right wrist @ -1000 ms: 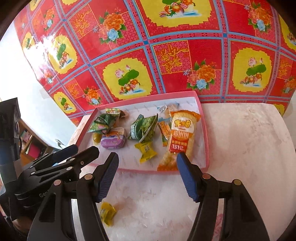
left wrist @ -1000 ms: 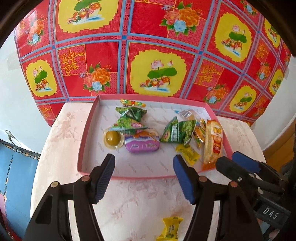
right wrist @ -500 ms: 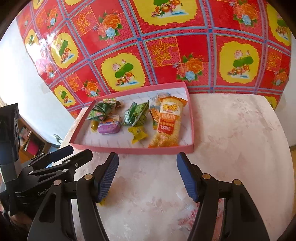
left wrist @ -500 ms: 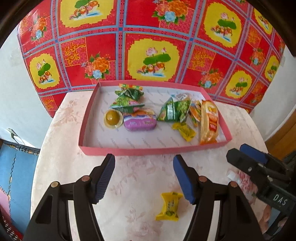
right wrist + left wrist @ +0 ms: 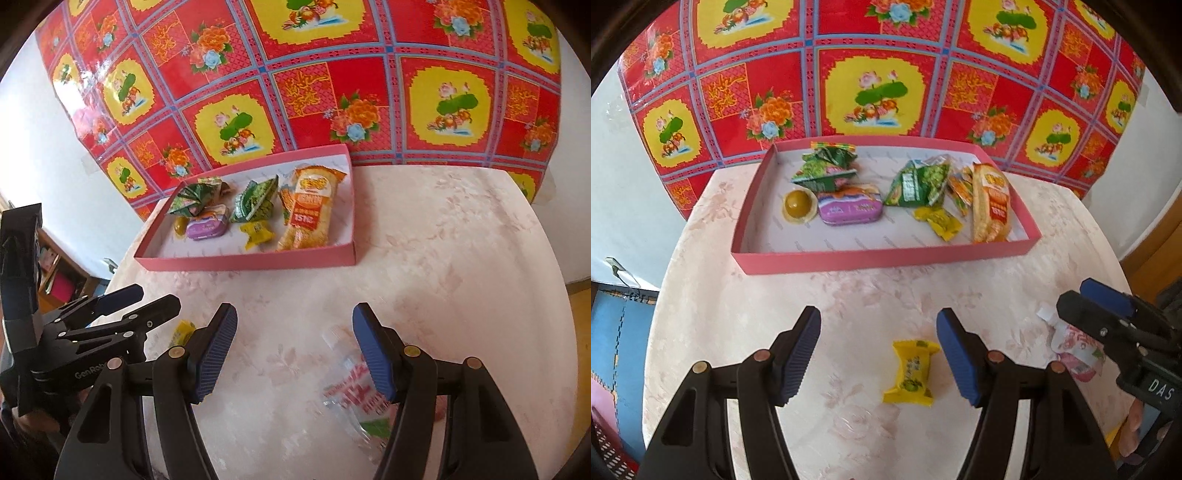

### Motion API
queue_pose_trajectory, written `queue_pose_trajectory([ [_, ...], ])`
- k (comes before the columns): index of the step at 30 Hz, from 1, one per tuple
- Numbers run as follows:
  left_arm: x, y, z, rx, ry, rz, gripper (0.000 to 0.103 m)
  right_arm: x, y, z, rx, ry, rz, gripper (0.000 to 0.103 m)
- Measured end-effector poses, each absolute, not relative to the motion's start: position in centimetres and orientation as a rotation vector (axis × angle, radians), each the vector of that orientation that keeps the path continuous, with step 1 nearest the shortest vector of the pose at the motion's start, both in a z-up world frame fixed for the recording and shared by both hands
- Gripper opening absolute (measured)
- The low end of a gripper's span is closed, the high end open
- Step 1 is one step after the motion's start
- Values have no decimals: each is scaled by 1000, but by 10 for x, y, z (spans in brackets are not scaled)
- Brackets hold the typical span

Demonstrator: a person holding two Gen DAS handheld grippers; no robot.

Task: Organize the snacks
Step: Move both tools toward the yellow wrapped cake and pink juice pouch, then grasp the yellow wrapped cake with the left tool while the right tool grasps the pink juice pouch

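A pink tray (image 5: 886, 254) on the pale table holds several snacks: green packets, a purple tin (image 5: 849, 210), a round yellow-green sweet, a yellow candy and a long orange cracker pack (image 5: 991, 203). The tray also shows in the right wrist view (image 5: 258, 260). My left gripper (image 5: 879, 354) is open and empty, with a loose yellow wrapped candy (image 5: 912, 373) on the table just inside its right finger. My right gripper (image 5: 293, 352) is open and empty over a clear pink-printed packet (image 5: 351, 391), which lies by its right finger. That packet also shows in the left wrist view (image 5: 1071, 347).
A red and yellow floral cloth (image 5: 879, 74) hangs behind the table. The table's rounded edge (image 5: 665, 295) drops off at the left to a blue floor mat. The right gripper's body (image 5: 1123, 332) stands at the right of the left wrist view.
Both grippers have pulled back from the tray toward the near side of the table. The yellow candy and the clear packet have come into fuller view between the fingers.
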State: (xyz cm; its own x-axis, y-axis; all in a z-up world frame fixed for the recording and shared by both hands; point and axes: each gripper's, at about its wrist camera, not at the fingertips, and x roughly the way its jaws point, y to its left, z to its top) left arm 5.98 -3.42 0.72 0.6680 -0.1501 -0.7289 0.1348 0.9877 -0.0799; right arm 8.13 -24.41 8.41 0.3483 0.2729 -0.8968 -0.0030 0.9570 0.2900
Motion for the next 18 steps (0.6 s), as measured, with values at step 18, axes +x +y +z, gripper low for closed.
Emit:
queue_pose_trajectory([
  [18, 44, -54, -15, 0, 855, -210, 69, 53, -279, 82, 255, 1210, 93, 67],
])
